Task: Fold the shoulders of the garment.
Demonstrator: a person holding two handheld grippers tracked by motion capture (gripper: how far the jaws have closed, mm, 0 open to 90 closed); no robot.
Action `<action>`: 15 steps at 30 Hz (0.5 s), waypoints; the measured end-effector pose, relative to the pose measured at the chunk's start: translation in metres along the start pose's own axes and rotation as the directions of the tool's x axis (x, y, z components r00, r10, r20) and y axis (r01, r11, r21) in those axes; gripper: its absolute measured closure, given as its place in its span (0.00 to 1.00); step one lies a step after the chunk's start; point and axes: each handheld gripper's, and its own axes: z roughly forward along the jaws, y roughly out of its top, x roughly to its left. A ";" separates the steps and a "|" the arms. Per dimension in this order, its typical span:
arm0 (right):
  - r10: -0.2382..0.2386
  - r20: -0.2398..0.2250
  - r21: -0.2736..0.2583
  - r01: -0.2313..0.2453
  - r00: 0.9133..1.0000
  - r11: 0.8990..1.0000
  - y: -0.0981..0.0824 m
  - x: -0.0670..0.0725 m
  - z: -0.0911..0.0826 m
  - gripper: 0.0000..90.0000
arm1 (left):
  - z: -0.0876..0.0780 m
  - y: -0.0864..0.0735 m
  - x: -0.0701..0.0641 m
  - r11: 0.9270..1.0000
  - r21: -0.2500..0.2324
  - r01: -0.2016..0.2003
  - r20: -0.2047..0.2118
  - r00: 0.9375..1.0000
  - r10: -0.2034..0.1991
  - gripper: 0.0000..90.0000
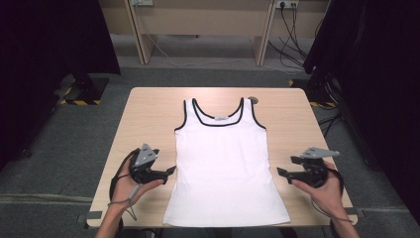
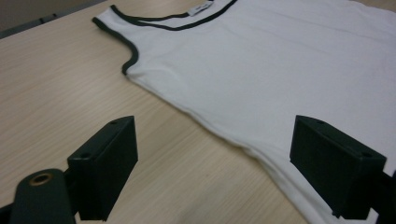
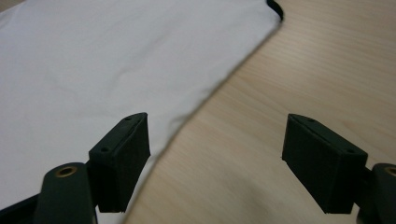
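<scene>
White tank top (image 1: 225, 163) with black trim lies flat, both grippers' jaws wide open, empty.

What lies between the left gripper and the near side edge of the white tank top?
Only bare table separates the left gripper from the tank top, in the high view.

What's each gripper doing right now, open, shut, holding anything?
Left gripper: open, holding nothing, beside the white sleeveless top with black trim.
Right gripper: open, holding nothing, at the top's other side edge.
</scene>
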 end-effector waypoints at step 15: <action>0.091 0.078 -0.074 -0.086 0.993 0.994 -0.040 -0.009 -0.032 0.20 | -0.005 -0.039 -0.012 0.993 -0.086 0.082 -0.069 0.994 -0.088 0.16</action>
